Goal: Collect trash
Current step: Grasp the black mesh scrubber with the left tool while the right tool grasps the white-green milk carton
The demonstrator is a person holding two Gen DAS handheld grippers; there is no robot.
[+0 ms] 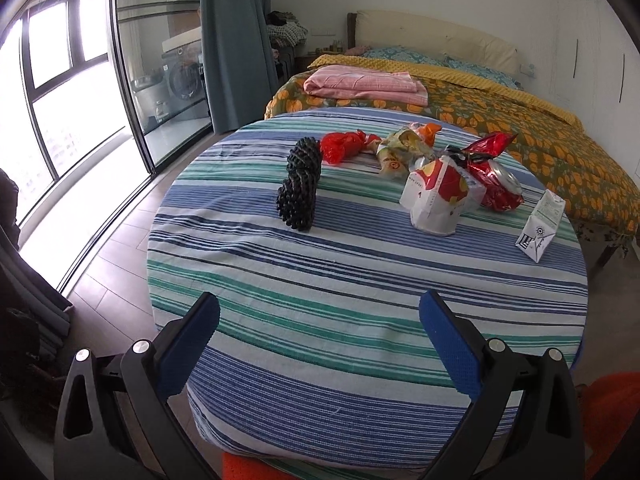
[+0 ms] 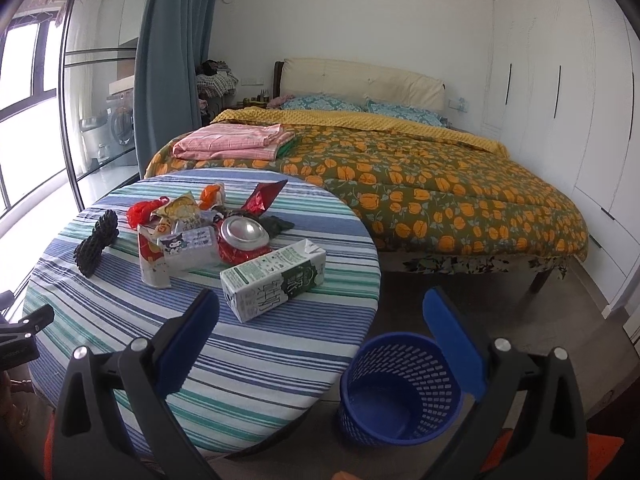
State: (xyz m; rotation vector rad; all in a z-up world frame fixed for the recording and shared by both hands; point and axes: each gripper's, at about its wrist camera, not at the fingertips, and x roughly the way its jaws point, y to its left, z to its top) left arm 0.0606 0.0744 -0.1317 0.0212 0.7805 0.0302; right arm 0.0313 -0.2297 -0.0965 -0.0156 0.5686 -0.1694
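- Two grippers, both empty: left gripper (image 1: 320,344) and right gripper (image 2: 322,334) have jaws spread wide, nothing between the blue pads, both hanging short of the clutter.
- Trash sits in a cluster on the far half of the striped table (image 1: 320,280): milk carton (image 2: 274,282) lying on its side nearest the right gripper, crushed can (image 2: 244,240) just behind it, white-and-red carton (image 1: 434,196) standing upright, snack wrappers (image 1: 404,148) and red plastic bag (image 1: 340,146) further back.
- Black knobbly coil (image 1: 300,184) stands apart, on the left side of the cluster; can't tell if it counts as trash.
- Blue mesh bin (image 2: 400,388) on the floor just beside the table edge, under the right gripper, looks empty. Likely put there so drops are short.
- My read: nothing collected yet. Milk carton is the obvious first pick for the right side. It's close, boxy and free of the pile.
- Risk: the can and the small clear pack touch the upright carton, so a grab there may drag neighbours.
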